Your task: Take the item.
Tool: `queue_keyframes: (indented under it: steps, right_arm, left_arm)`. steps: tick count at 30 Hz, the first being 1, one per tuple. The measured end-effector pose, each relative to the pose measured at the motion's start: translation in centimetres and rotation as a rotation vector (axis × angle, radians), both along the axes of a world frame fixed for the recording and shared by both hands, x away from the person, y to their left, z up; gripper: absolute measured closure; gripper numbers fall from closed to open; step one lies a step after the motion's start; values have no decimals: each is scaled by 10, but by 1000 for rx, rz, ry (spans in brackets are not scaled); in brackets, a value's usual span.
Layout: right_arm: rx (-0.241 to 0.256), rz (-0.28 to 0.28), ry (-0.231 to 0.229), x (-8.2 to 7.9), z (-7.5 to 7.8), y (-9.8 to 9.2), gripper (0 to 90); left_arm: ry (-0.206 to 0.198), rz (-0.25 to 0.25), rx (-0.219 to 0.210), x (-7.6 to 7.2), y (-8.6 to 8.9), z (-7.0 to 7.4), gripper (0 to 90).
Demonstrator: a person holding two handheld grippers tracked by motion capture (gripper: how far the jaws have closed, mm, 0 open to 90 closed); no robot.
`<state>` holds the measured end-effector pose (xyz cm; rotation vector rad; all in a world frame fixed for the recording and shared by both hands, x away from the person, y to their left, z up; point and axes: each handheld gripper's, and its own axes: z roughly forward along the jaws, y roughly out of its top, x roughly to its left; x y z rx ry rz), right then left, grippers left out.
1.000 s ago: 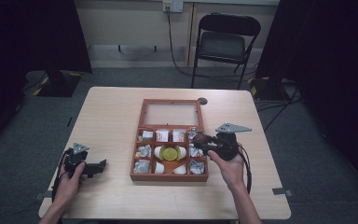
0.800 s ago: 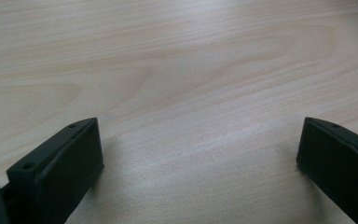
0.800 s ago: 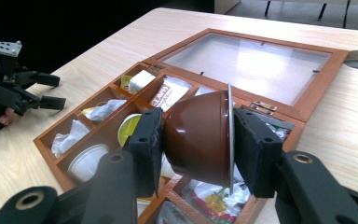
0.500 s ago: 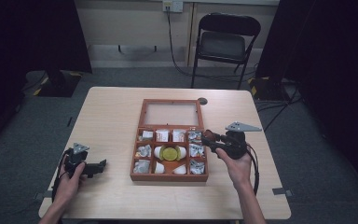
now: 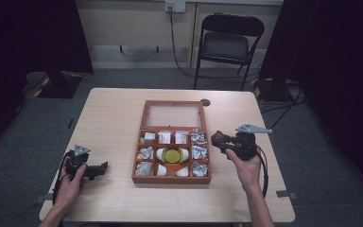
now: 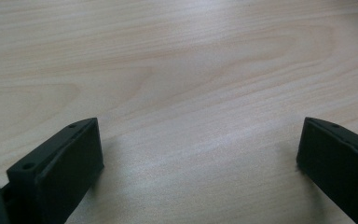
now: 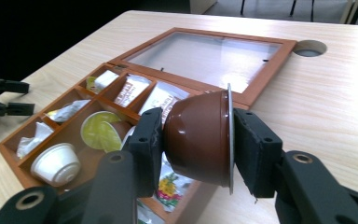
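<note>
R gripper is clamped on a small brown plastic coffee capsule, w/ one jaw on the domed bottom and the other flat against the foil rim. Capsule lies on its side: axis runs jaw to jaw, roughly level, dome end toward the camera's left, wide foil face toward its right. It hangs above the near-right edge of the open reddish-brown wooden compartment box, over the corner cell w/ a printed sachet. In the high view the R gripper sits just beside the box's right side, above the light wooden table, jaws pointing left toward the box, right hand behind it.

Box contents: round yellow-green foil-topped pod in the centre cell, white plastic pods beside it, pale sachets in the back row, crumpled silver wrappers in the left cells. Glass-paned lid lies flat open behind, away from the person.

L gripper rests low at the table's near-left, well apart from the box, held by the left hand, jaws pointing right. In its own view, L gripper jaws spread wide w/ bare table between them.
</note>
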<state>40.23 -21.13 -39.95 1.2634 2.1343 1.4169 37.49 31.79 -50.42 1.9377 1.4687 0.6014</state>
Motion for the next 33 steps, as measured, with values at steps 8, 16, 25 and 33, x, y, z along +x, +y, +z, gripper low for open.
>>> queue_keyframes:
  steps: [8, 16, 25, 33]
  right_arm:
    - [-16, -30, 25, 4, -10, -9, 549]
    - [-25, -55, 61, 11, -25, -16, 549]
    - [-62, -80, 111, 18, -44, -24, 548]
    - [-98, -86, 144, 23, -58, -23, 547]
  left_arm:
    - [0, 0, 0, 0, 0, 0, 0]
    - [0, 0, 0, 0, 0, 0, 0]
    - [0, 0, 0, 0, 0, 0, 0]
    - [0, 0, 0, 0, 0, 0, 0]
